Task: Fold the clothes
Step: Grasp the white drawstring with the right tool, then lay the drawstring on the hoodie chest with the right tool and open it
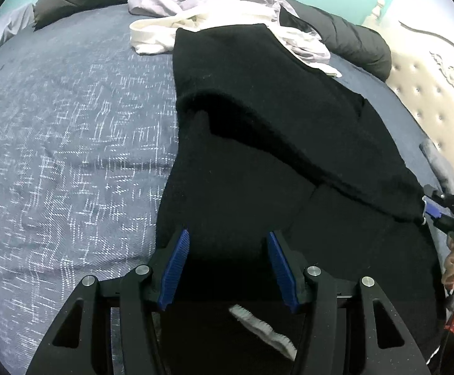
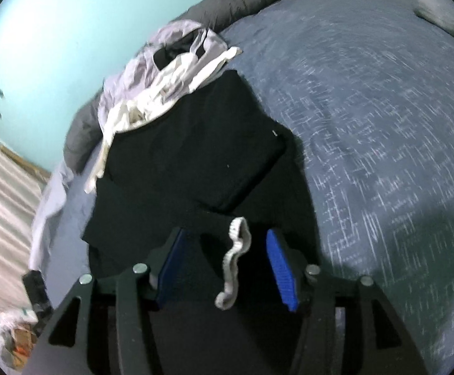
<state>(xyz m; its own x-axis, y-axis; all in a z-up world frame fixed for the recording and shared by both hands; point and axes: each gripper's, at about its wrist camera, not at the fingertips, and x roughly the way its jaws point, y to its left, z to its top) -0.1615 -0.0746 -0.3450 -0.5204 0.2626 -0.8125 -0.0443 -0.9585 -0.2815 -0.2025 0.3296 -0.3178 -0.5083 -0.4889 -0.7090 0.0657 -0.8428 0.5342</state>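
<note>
Both jaws stand parted — left gripper (image 1: 228, 239) and right gripper (image 2: 224, 237) over the black garment (image 1: 258, 156); bare bed (image 1: 71, 125) fills the frame's left.

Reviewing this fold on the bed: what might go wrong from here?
1. The white drawstring lies loose between the right gripper fingers and may snag.
2. The unfolded pile overlaps the black garment at its far end; pulling may drag it along.
3. The folded flap looks uneven and may slip.
</note>
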